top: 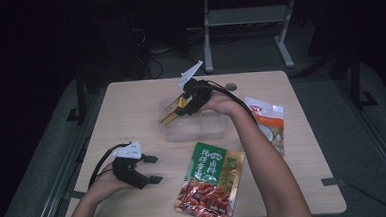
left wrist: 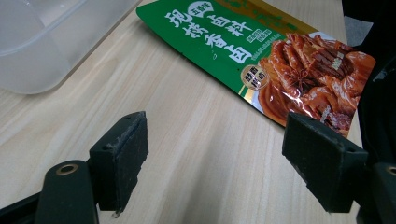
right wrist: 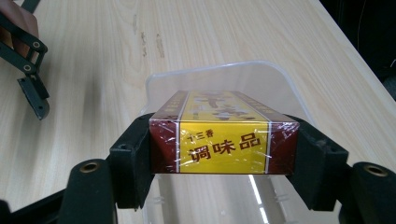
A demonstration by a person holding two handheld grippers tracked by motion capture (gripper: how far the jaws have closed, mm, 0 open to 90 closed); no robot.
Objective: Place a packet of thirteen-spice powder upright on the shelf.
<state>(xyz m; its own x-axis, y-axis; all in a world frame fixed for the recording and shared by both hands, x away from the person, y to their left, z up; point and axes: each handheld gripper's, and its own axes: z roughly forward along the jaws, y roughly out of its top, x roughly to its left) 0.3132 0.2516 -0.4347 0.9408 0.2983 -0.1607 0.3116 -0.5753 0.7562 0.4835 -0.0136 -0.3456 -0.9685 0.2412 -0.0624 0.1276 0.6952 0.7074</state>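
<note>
Hiding the box's (right wrist: 224, 140) sides, the right gripper's (right wrist: 224, 154) fingers clamp it over the clear tub (top: 196, 126); left gripper (left wrist: 215, 158) fingers apart, green packet (left wrist: 261, 51) partly cut off.

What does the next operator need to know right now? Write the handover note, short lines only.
Right claw: shut on the yellow-and-maroon seasoning box, held above the clear plastic container.
Left claw: open, nothing between its pads, low over the table near the green sauce packet.
Other things: orange-and-white pouch on the table to the right of the container.
Done: box picked up and brought over the container.
Left: probably lower the box in and release; the green packet and the pouch are still outside the container.
</note>
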